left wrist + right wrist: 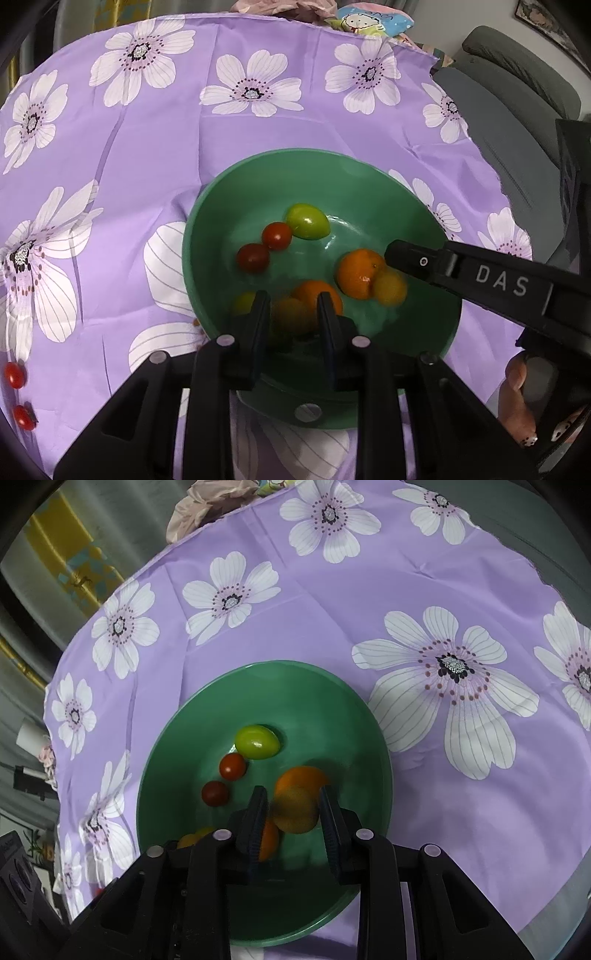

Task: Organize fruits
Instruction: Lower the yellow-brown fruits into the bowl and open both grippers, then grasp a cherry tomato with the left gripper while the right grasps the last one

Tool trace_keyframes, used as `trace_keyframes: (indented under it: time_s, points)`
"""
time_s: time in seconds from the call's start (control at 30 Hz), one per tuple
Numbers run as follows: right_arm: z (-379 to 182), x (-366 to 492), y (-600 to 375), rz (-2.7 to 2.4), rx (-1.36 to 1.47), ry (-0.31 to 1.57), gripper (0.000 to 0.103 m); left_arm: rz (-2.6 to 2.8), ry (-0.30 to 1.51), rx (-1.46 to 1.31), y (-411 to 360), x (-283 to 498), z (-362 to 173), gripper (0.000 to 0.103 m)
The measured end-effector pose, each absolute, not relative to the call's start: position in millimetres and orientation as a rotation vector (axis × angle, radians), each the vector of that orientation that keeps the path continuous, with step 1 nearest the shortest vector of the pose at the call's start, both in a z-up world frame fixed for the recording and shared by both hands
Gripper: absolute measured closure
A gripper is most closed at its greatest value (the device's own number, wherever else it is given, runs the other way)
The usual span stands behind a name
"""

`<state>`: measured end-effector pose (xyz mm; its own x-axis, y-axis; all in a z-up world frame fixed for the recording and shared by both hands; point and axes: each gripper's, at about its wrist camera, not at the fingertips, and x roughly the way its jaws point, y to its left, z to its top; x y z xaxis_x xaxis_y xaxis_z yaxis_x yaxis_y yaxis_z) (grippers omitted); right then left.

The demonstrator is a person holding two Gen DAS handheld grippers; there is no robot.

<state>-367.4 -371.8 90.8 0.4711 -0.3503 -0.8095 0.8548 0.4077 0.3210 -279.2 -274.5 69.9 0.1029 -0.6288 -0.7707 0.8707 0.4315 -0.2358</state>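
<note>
Purple floral cloth (155,155) under green bowl (221,199). Left gripper (291,314) over near rim, jaws narrowly apart w/ yellow-orange fruit (290,315) between; contact unclear. Two red tomatoes (14,374) remain far left.

Right view: right gripper (291,814) clamps orange-yellow fruit (295,812) above bowl; other fruits just beneath.

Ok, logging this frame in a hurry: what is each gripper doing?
Left gripper: yellow fruit between the jaws; grip cannot be told.
Right gripper: closed on a yellow-orange fruit.
</note>
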Motion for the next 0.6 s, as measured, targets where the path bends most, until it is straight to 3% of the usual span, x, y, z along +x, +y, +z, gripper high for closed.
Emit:
trace_keyframes:
  time_s: [0.13,0.3,0.43,0.6]
  points:
    - [94,-369,-370,-0.853,0.82,0.705,0.061,-1.15,0.927,0.301,-268,-283,78,0.066]
    - [101,-371,-367,-0.86,0.808,0.676,0.058,-1.158,0.892,0.245,-248,-278,100,0.058]
    - [107,-367,-361,-0.853,0.781,0.663,0.054,-1.112,0.838,0.203,-217,-267,115,0.046]
    - [116,-358,-350,-0.834,0.735,0.646,0.053,-0.983,0.814,0.212,-174,-240,120,0.045]
